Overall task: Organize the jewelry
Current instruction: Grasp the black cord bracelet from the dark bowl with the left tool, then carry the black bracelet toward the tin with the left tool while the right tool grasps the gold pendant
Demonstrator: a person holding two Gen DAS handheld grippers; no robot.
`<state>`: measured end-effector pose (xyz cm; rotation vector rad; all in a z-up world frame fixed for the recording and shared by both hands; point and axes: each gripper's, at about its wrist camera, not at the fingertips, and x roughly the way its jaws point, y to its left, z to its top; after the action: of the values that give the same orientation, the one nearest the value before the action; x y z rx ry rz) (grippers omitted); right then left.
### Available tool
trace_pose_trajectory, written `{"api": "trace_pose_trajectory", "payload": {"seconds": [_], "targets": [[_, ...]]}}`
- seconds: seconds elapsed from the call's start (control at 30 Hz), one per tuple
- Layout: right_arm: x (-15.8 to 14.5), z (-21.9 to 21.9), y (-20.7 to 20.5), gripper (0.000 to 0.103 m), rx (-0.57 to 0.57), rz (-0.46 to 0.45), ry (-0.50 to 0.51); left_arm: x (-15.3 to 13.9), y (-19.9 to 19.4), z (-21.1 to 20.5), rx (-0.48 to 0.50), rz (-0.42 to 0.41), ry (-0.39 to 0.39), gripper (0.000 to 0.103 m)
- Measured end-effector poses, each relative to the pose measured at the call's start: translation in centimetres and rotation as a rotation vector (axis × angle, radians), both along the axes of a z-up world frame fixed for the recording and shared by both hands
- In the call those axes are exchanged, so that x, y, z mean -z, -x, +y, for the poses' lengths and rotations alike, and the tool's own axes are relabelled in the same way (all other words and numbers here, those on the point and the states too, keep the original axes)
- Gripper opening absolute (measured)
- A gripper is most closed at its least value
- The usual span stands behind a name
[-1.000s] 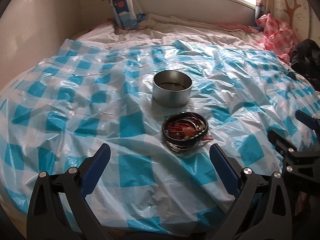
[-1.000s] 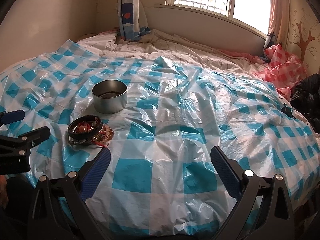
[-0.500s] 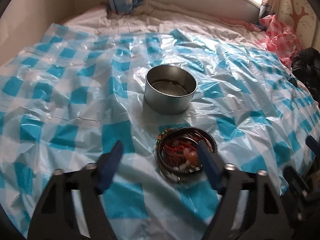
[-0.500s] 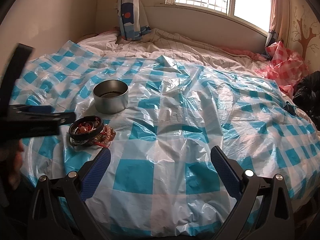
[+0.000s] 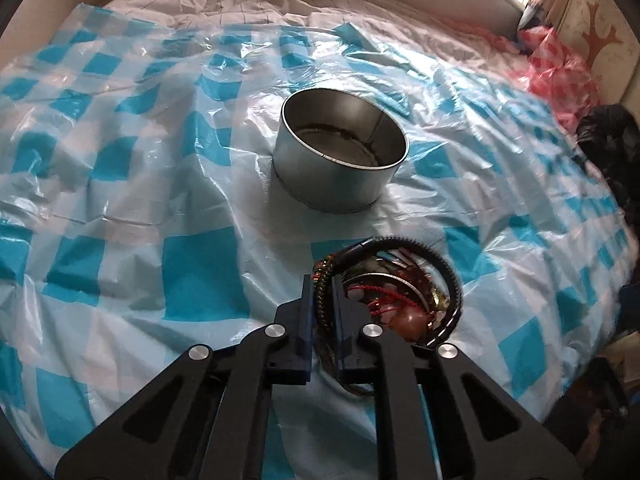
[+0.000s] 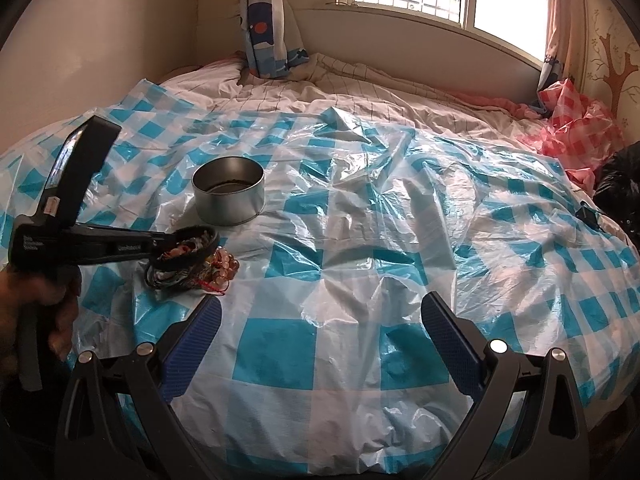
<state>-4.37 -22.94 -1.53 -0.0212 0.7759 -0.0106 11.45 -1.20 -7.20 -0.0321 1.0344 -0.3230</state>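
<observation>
A heap of bracelets and beads (image 5: 400, 292) lies on the blue-checked plastic sheet (image 5: 192, 272). It sits just in front of an open round metal tin (image 5: 340, 168). My left gripper (image 5: 322, 284) points down at the heap's left rim. Its jaws are closing, with a dark beaded bracelet (image 5: 325, 276) pinched between the pads. In the right wrist view the left gripper (image 6: 160, 246) reaches in from the left to the heap (image 6: 192, 260), below the tin (image 6: 228, 196). My right gripper (image 6: 318, 320) stands open over bare sheet, nothing between its fingers.
A person's hand (image 6: 60, 308) holds the left gripper's handle. The sheet covers a bed with rumpled linen behind. A pink checked bag (image 6: 576, 128) and a black bag (image 6: 620, 184) lie at the right edge. A wall is on the left and a window behind.
The left gripper moved forward and down onto the heap, and its wide jaws came together on the bracelet at the left rim. The right gripper stayed still.
</observation>
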Motion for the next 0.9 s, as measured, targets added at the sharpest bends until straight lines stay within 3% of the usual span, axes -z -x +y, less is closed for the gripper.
{"api": "trace_pose_trajectory", "payload": {"seconds": [0.27,0.53,0.67,0.7,0.77,0.83,0.9], "targets": [[0.4,0.3,-0.4,0.096,-0.020,0.021,-0.004,-3.0,-0.6,2.0,-0.020,-0.040,0.124,0.006],[1.2,3.3,-3.2,0.096,-0.262,0.078,-0.102,-2.3,-2.7,5.0,-0.122,-0.051,0.180,0.007],[1.9,5.4,-5.6,0.095,-0.340,0.084,-0.137,-2.8,-3.0,5.2,-0.127,-0.080,0.172,0.007],[2.1,5.6,-6.1,0.093,-0.343,0.089,-0.151,-2.9,-3.0,5.3,-0.127,-0.082,0.180,0.007],[2.7,5.5,-7.3,0.070,-0.344,0.124,-0.211,-3.1,-3.1,5.5,-0.132,-0.082,0.188,0.007],[3.4,5.0,-8.4,0.058,-0.325,0.154,-0.261,-3.2,-3.2,5.6,-0.133,-0.082,0.196,0.007],[3.8,4.7,-9.2,0.056,-0.313,0.177,-0.290,-3.2,-3.3,5.8,-0.135,-0.079,0.205,0.007]]}}
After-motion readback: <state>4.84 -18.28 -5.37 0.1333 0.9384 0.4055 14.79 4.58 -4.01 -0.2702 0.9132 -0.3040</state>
